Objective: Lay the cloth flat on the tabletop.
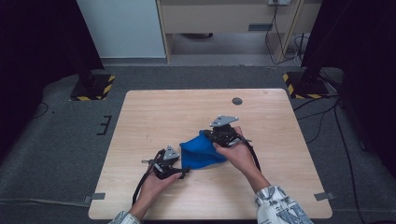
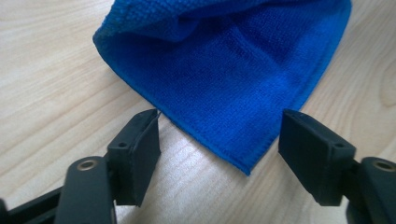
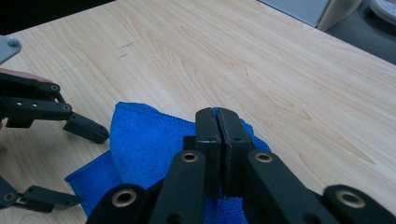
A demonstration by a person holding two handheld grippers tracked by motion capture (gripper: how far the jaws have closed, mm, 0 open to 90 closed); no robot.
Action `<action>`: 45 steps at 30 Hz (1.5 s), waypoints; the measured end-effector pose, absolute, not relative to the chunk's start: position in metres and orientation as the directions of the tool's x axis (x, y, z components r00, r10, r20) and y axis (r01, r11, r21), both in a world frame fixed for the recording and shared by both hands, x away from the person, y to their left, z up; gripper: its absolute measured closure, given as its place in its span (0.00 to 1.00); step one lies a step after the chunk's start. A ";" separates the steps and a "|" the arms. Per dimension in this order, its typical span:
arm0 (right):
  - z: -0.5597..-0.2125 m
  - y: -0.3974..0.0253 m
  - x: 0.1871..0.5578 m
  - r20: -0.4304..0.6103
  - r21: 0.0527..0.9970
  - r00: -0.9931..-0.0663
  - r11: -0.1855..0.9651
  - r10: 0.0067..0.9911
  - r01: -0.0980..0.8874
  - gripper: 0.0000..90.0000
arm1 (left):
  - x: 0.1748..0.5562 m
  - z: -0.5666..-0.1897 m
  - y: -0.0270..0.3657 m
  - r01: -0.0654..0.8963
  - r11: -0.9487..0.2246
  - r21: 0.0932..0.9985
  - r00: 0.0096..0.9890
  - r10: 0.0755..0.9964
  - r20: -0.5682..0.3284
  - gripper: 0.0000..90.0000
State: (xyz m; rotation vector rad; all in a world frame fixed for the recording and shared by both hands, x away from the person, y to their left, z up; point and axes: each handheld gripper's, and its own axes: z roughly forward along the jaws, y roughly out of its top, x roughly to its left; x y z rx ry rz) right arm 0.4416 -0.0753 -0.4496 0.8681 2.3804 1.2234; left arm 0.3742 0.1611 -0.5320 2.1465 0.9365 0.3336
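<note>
A blue cloth (image 1: pixel 198 151) lies partly folded on the wooden table (image 1: pixel 163 107), with its right side drawn up. My right gripper (image 1: pixel 211 136) is shut on that raised edge; in the right gripper view its jaws (image 3: pixel 217 112) are pressed together with the cloth (image 3: pixel 144 140) bunched under them. My left gripper (image 1: pixel 181 165) sits at the cloth's near left corner, open. In the left gripper view the cloth's corner (image 2: pixel 233 70) points in between the spread jaws of this gripper (image 2: pixel 220 116) without touching them. The right gripper view also shows the left gripper (image 3: pixel 92 169) open beside the cloth.
A small dark round cap (image 1: pixel 237 101) sits in the table near its far edge. Two stands with yellow-black striped bases (image 1: pixel 91 88) flank the table's far corners on the grey floor. Bare wood surrounds the cloth on all sides.
</note>
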 end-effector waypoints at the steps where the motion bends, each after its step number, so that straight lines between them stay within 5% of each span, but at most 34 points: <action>1: -0.450 -0.076 0.441 -0.011 0.816 -0.761 0.446 0.649 0.368 0.98 | 0.374 -0.532 0.161 0.513 -0.447 0.733 0.697 0.715 -0.053 0.36; 3: -0.449 -0.076 0.441 -0.011 0.816 -0.760 0.445 0.650 0.369 0.98 | 0.374 -0.532 0.161 0.506 -0.453 0.734 0.699 0.714 -0.041 0.37; 14: -0.449 -0.084 0.443 -0.007 0.820 -0.750 0.433 0.661 0.374 0.98 | 0.377 -0.533 0.169 0.480 -0.456 0.749 0.697 0.717 -0.011 0.85; 18: -0.449 -0.084 0.444 -0.006 0.821 -0.749 0.431 0.662 0.374 0.98 | 0.379 -0.533 0.171 0.484 -0.449 0.751 0.696 0.717 -0.020 0.95; 45: -0.423 -0.137 0.445 0.019 0.880 -0.699 0.321 0.715 0.351 0.98 | 0.388 -0.492 0.189 0.474 -0.323 0.819 0.641 0.764 -0.069 0.98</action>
